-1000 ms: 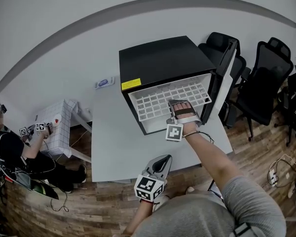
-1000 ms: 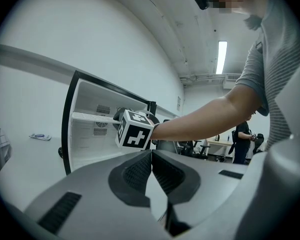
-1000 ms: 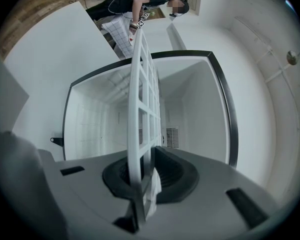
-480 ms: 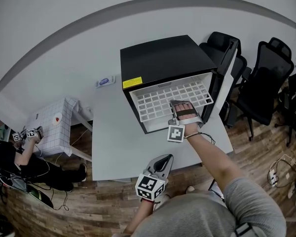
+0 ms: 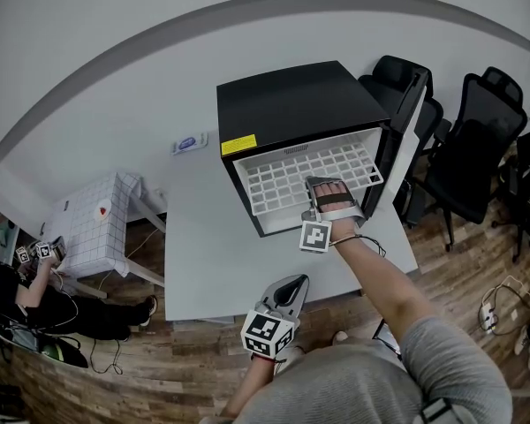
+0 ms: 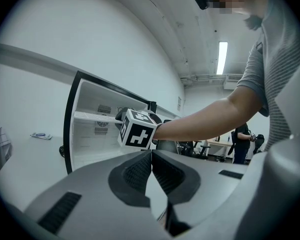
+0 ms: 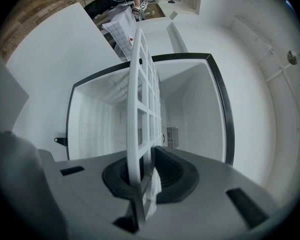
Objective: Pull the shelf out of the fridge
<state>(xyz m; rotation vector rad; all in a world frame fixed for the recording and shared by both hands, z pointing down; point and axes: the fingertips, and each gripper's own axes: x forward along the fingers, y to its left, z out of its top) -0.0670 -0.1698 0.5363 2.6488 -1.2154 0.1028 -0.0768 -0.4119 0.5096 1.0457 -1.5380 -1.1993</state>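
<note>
A: We're on the pull itself. Our right gripper (image 7: 144,169) has the front rail of the flat white plastic grid shelf (image 5: 305,179), right at the mouth of the boxy black mini fridge (image 5: 287,104).

B: Agreed, the grasp looks made. We judge the shelf has barely begun to come out, because most of its grid sits inside the white cavity. How do we read the jaws?

A: They're nearly closed, with both dark pads pressed on the thin rail from either side. The rail runs straight between them and the rest of the grid stretches away into the fridge.

B: And our left gripper (image 6: 151,159)?

A: Its jaws are together with nothing between them. It hovers near our edge of the plain white table (image 5: 203,263), well apart from the fridge.

B: So next we'd want a straight draw towards us, with the shelf kept level on its side ledges so it doesn't jam. The white-lined fridge door (image 5: 408,140) stands open at the right, so the way out looks free.

A: And since the fridge only rests on the table, we may want the left gripper to steady it.
</note>
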